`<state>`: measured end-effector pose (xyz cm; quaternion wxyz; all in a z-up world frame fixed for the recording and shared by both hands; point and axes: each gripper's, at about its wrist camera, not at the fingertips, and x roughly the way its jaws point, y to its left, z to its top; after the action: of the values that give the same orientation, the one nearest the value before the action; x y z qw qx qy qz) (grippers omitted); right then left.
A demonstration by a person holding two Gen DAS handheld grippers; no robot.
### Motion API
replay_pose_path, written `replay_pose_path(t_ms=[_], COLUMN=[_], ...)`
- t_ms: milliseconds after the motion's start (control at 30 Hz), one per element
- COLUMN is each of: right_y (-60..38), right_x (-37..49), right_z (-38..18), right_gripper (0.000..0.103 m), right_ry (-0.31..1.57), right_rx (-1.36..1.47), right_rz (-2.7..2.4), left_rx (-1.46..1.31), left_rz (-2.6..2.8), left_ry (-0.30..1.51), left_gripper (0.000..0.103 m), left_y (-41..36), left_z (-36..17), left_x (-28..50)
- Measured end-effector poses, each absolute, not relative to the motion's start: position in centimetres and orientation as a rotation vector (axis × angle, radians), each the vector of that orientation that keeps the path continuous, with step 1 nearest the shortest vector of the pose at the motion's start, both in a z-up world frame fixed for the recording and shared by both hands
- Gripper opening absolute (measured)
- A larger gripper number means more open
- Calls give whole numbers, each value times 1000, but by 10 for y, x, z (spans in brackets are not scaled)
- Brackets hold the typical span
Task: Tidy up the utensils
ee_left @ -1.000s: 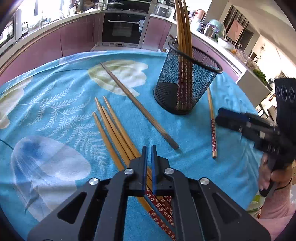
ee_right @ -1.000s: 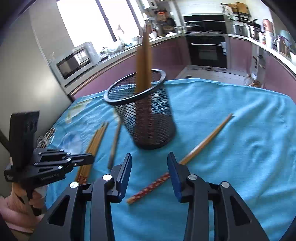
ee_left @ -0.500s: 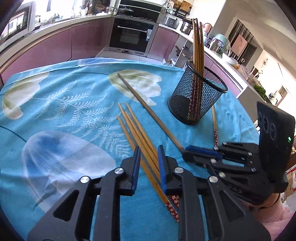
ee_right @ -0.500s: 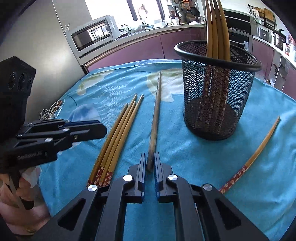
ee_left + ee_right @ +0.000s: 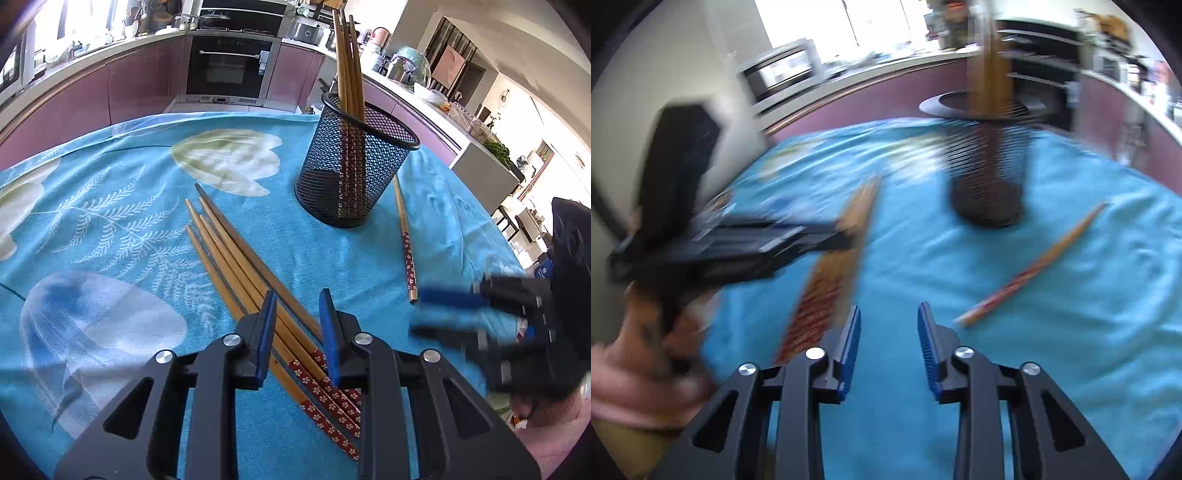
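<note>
Black tool (image 5: 297, 328), blue pads (image 5: 266, 332), silver screws

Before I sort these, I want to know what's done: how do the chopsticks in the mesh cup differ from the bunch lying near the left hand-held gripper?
The chopsticks in the mesh cup stand upright, patterned ends down; the bunch lies flat on the tablecloth, patterned ends toward the camera. Both are brown wood with red flowered ends.

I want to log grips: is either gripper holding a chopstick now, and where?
Nothing is held. The left gripper jaws are opening over the loose chopsticks; the right gripper jaws are opening, empty.
</note>
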<state>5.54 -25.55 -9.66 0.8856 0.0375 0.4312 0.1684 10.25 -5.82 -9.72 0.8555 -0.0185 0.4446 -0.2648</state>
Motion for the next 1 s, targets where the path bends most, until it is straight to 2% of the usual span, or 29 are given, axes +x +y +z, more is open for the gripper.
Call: replay_pose_path(t_ms=[67,267,333,500,567,767,867,933,967,1000], right_y=[-271,-283,-277,-292,-300,-308,-310,-310,-311,-312], right_x=[71,93,95,82,74,86,104,110,110,109], right_z=[-99,-114,-116,-112,-112,-108,-114,-118,-117,-117], right_gripper=[41,42,39,15,14,23,23,22,18,9], right_ry=[891,927,929,975,989,952,957,954,953,955], right_rx=[88,85,43,63,53,63,64,53,56,70], right_rz=[232,116,109,111,92,34,19,15,17,32], left_rx=[-37,-50,-51,-57,-61,-77,-76,-75,-78,-79], left_rz=[-556,-558,-562,-578,-581,-572,-561,-550,-546,-541], left_ry=[933,935,936,935,931,930,928,928,929,930], left_gripper=[25,29,31,31,32,33,33,34,34,34], left_y=[-58,-56,-56,-56,-53,-47,-45,-42,-40,-38], left_z=[-97,-99,-100,-101,-101,-102,-101,-102,-102,-102], left_x=[102,103,104,104,104,107,106,105,105,104])
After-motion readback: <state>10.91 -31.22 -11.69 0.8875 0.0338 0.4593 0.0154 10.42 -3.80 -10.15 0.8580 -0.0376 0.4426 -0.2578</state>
